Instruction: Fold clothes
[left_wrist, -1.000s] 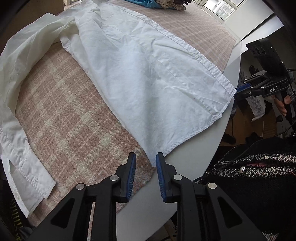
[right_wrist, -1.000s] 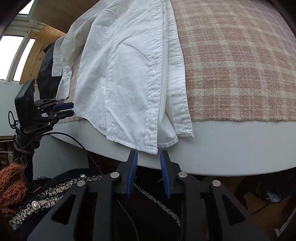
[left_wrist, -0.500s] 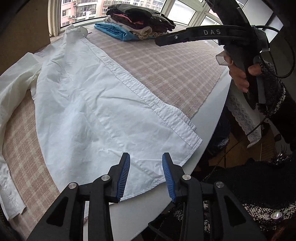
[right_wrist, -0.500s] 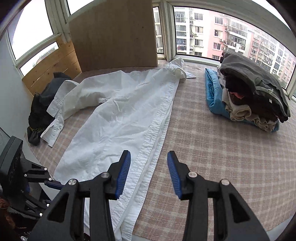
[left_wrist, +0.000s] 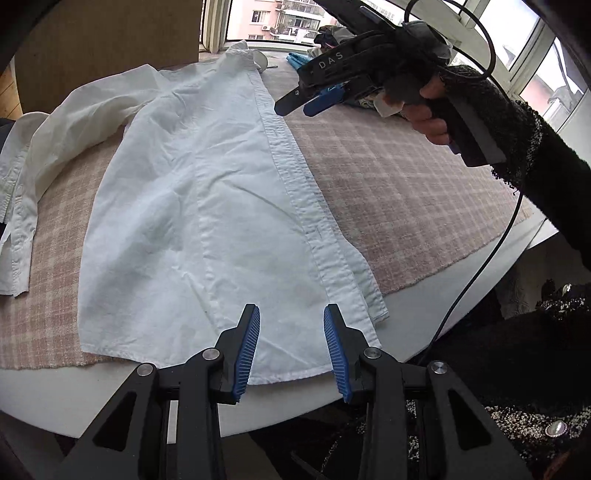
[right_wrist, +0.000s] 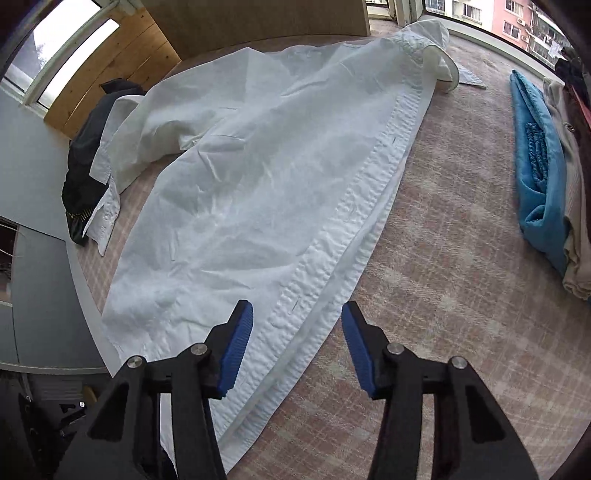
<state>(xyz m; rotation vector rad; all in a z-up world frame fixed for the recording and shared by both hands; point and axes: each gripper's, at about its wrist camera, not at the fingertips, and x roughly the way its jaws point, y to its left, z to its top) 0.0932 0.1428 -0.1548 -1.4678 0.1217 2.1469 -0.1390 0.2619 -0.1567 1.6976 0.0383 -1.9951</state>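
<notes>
Here, one white shirt (left_wrist: 207, 206) lies spread flat on one pink plaid cloth (left_wrist: 406, 192), its hem at the table's near edge. One stack of folded clothes (right_wrist: 546, 155) sits further right. Two grippers: the left gripper (left_wrist: 291, 343) hovers partly open over the hem, holding nothing; the right gripper (right_wrist: 297, 347) hangs above the button placket, jaws closing slightly, empty.

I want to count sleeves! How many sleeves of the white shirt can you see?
1: the white cotton shirt's long crumpled sleeve sprawls off its left side, cuff near the table edge. The other may be hidden underneath.
</notes>
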